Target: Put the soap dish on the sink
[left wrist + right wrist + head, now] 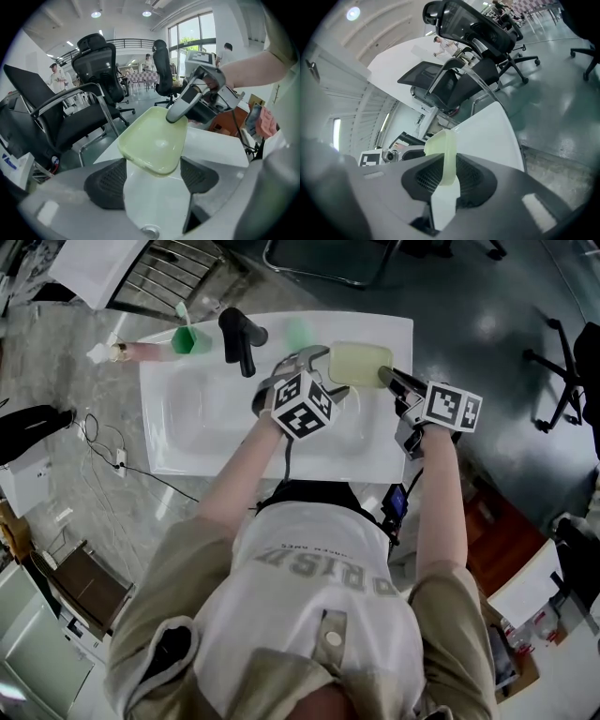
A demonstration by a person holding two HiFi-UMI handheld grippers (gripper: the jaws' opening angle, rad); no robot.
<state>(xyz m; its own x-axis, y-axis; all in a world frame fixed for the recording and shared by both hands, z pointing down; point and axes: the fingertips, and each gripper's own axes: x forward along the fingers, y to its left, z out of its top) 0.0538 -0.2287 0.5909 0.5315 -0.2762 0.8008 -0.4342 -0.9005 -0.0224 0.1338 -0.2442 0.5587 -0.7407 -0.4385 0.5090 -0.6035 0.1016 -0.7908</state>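
A pale yellow-green soap dish (359, 363) hangs over the back right part of the white sink (187, 418). My right gripper (386, 377) is shut on the dish's right rim; in the right gripper view the dish (443, 150) stands edge-on between the pads of that gripper (446, 176). My left gripper (314, 367) is at the dish's left side and open. In the left gripper view the dish's (152, 140) near edge lies between the spread pads of the left gripper (152, 180) without touching them, and the right gripper's finger (180, 105) pinches its far rim.
A black faucet (239, 338) stands at the sink's back edge, with a green cup (187, 338) and a pink bottle (141, 351) to its left. The drain (150, 230) lies below the left gripper. Office chairs (93, 70) stand beyond the sink. Cables (103, 442) lie on the floor at left.
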